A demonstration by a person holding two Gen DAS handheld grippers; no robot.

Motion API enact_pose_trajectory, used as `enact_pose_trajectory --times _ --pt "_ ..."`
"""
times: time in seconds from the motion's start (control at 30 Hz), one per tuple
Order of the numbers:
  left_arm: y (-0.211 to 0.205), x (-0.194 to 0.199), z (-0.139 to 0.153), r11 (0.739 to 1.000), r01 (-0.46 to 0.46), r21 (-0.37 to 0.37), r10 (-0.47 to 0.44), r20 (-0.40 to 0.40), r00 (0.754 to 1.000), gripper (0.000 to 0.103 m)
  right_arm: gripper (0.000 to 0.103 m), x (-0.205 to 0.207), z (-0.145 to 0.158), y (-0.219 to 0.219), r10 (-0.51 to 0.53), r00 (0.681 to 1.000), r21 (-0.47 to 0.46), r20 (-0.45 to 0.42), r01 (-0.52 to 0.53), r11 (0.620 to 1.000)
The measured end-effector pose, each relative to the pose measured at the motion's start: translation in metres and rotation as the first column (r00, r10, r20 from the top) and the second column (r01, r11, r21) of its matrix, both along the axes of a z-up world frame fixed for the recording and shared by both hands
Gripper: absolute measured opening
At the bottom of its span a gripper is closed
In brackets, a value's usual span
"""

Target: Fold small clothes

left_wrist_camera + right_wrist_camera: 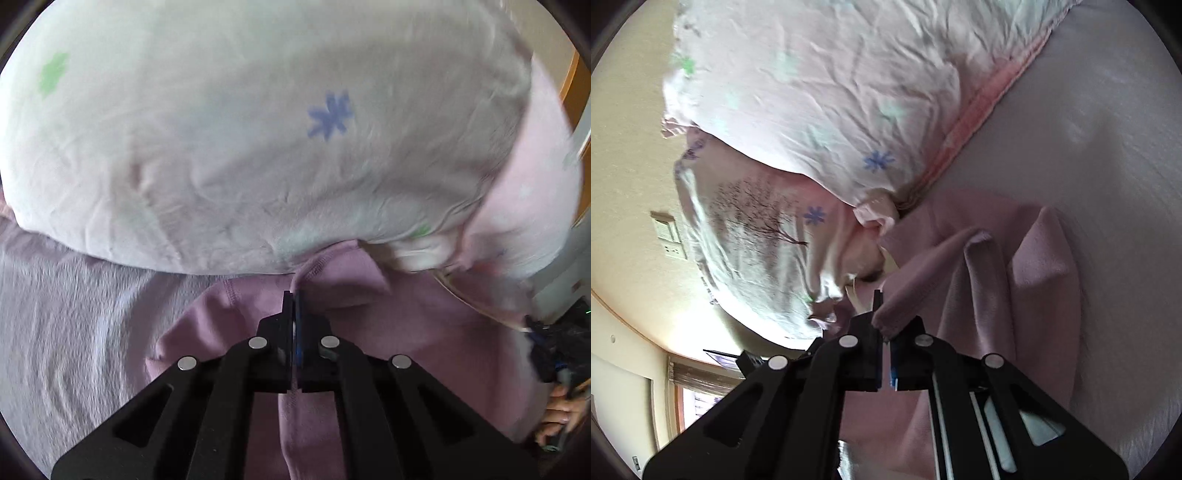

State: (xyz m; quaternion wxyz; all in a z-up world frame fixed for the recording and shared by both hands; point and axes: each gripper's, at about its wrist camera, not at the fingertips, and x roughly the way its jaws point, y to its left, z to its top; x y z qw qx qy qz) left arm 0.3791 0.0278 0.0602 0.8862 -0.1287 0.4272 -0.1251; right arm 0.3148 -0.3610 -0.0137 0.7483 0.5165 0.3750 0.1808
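A small mauve-pink garment [413, 332] lies on the bed, partly lifted. My left gripper [294, 295] is shut on a stitched edge of it, and the cloth runs down between the fingers. In the right wrist view the same garment [1045, 266] hangs in folds. My right gripper [882, 325] is shut on another folded edge of it. Both grippers hold the garment just in front of the pillows.
A big white pillow [240, 140] with blue and green star prints lies right ahead, a second printed pillow [746, 240] beside it. The pale lilac sheet [66, 325] spreads left and also shows in the right wrist view [1108, 147]. A wall with a light switch [668, 236] stands past the bed edge.
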Motion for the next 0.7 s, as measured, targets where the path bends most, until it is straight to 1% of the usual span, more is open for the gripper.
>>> enact_pose_trajectory --times 0.1,0.13,0.23,0.27,0.3,0.37,0.4,0.5,0.57,0.63,0.67,0.7 --pt "0.014 -0.023 0.011 0.997 0.018 -0.081 -0.015 0.035 0.999 0.000 0.002 -0.012 0.013 -0.004 0.005 0.999 0.011 0.046 -0.006 1.000" --pt "0.017 -0.028 0.013 0.996 0.020 -0.092 -0.016 0.039 0.999 0.000 0.002 -0.016 0.019 -0.004 -0.001 0.998 0.014 0.064 0.000 1.000" --pt "0.025 -0.042 0.023 0.986 0.026 -0.166 -0.018 0.051 0.999 0.000 0.002 -0.023 0.034 -0.005 -0.006 0.993 0.024 0.114 0.004 1.000" --pt "0.025 -0.043 0.026 0.986 0.022 -0.168 -0.013 0.055 0.998 0.000 0.002 -0.023 0.038 -0.005 -0.011 0.992 0.023 0.127 0.008 1.000" --pt "0.024 -0.042 0.027 0.987 0.017 -0.158 -0.007 0.060 0.998 0.000 0.002 -0.018 0.042 -0.004 -0.023 0.991 0.012 0.133 0.021 1.000" --pt "0.024 -0.032 0.027 0.995 -0.032 -0.096 0.039 0.065 0.997 0.000 0.002 -0.005 0.042 -0.002 -0.027 0.993 -0.001 0.119 0.027 1.000" --pt "0.030 -0.031 0.026 0.995 -0.051 -0.080 0.056 0.055 0.997 0.000 0.002 0.005 0.040 -0.001 -0.035 0.994 -0.025 0.103 0.037 0.999" --pt "0.035 -0.013 0.002 0.990 -0.143 -0.013 0.143 -0.006 0.990 0.000 0.002 0.041 0.019 0.004 -0.062 0.998 -0.151 0.029 0.066 0.986" --pt "0.032 -0.008 -0.011 0.987 -0.161 0.005 0.161 -0.033 0.986 0.000 0.003 0.059 0.005 0.008 -0.076 0.997 -0.198 -0.019 0.071 0.978" --pt "0.026 -0.007 -0.017 0.987 -0.158 0.042 0.159 -0.028 0.987 0.000 0.009 0.070 -0.004 0.015 -0.072 0.996 -0.243 -0.055 0.057 0.968" --pt "0.023 -0.006 -0.019 0.988 -0.147 0.052 0.148 -0.028 0.989 0.000 0.020 0.074 -0.006 0.020 -0.065 0.995 -0.271 -0.070 0.044 0.961" --pt "0.022 -0.006 -0.018 0.990 -0.132 0.046 0.134 -0.032 0.990 0.000 0.043 0.075 -0.006 0.024 -0.049 0.995 -0.284 -0.082 0.023 0.958"
